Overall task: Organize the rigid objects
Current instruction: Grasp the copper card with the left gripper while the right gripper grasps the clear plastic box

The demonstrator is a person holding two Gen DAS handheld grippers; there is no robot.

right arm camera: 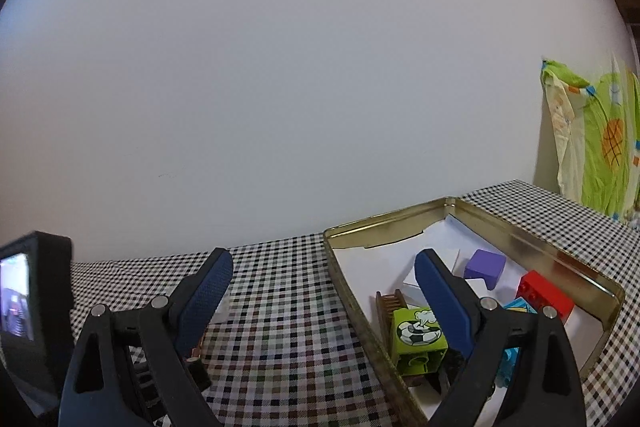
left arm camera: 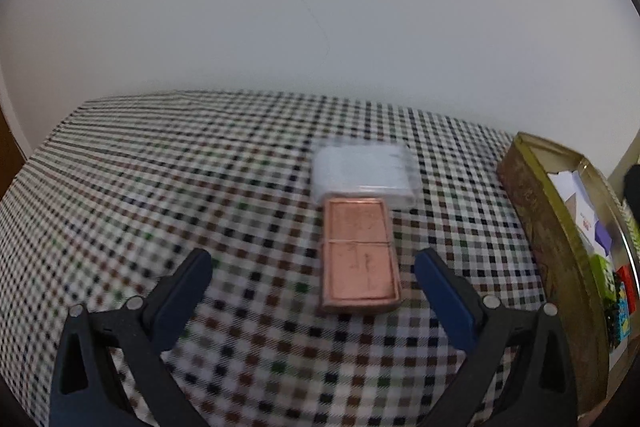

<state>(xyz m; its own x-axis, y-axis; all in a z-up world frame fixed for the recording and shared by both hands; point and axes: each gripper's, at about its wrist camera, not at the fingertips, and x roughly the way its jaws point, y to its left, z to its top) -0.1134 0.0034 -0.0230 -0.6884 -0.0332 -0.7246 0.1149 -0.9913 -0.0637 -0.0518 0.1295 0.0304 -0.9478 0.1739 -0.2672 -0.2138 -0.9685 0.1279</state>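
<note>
Approach to a pick: the left gripper (left arm camera: pixel 312 267) hovers released, jaws spread wide, with the copper-coloured flat case (left arm camera: pixel 360 255) lying on the table (left arm camera: pixel 160 187) between and just ahead of its 2 fingers. The case's far end touches or overlaps a white translucent box (left arm camera: pixel 364 173); which of the 2, the blur does not settle. The likely next move is to lower, centre the jaws across the case's narrow width, and clench without dragging the white box. The destination is probably the gold tin (right arm camera: pixel 400 221), which already holds a green block (right arm camera: pixel 418 341), a purple block (right arm camera: pixel 484 267), a red block (right arm camera: pixel 544 293) and white paper. The right gripper (right arm camera: pixel 324 283) is also released, poised over the tin's near wall. The table carries a small-check cloth against a plain pale wall; a green printed fabric (right arm camera: pixel 592 139) hangs at the far right.
</note>
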